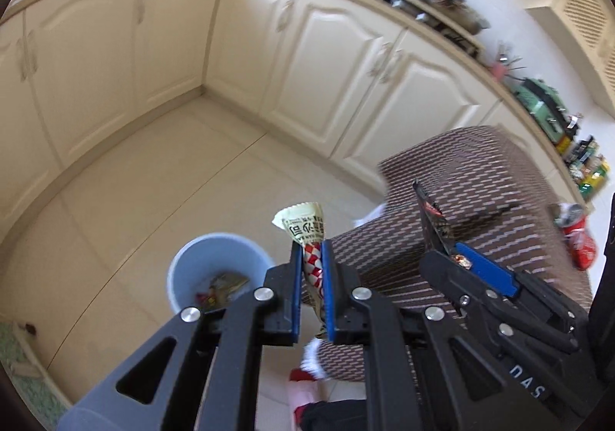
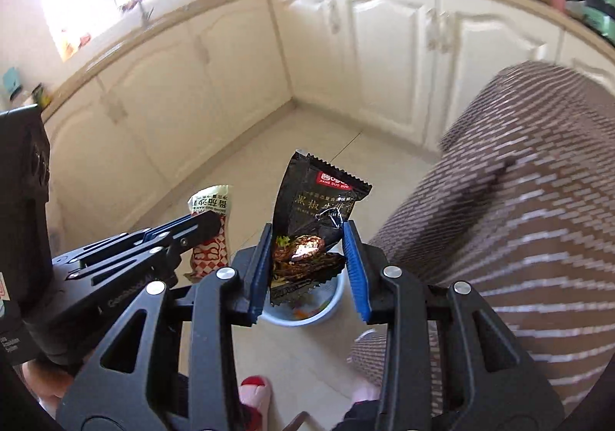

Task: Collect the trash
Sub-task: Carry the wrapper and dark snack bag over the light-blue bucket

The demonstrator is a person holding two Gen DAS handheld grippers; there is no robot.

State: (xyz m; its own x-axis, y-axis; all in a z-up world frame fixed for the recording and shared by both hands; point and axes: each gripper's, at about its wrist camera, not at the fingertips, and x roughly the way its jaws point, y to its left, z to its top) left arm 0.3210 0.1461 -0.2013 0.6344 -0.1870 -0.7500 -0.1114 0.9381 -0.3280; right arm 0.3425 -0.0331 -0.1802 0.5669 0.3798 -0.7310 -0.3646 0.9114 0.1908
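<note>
kitchen floor tiles (image 1: 161,177) fill the left wrist view, with a pale blue bin (image 1: 215,273) standing on them. left gripper (image 1: 312,266) is clenched on a cream and red checked wrapper (image 1: 307,235), whose top sticks up just right of the bin. scraps lie inside the bin. farther right of the bin, the right gripper (image 1: 447,252) holds a black packet (image 1: 432,219) in front of a brown patterned cushion (image 1: 480,181). a red can (image 1: 578,239) lies beyond that cushion.

in the right wrist view, the right gripper (image 2: 307,258) grasps the black packet (image 2: 319,208) directly above the bin (image 2: 330,300). the jaws stand partly apart around the crumpled packet. left of the bin, the left gripper (image 2: 203,219) pinches the checked wrapper (image 2: 209,231). the cushion (image 2: 499,200) rises to the bin's right.
</note>
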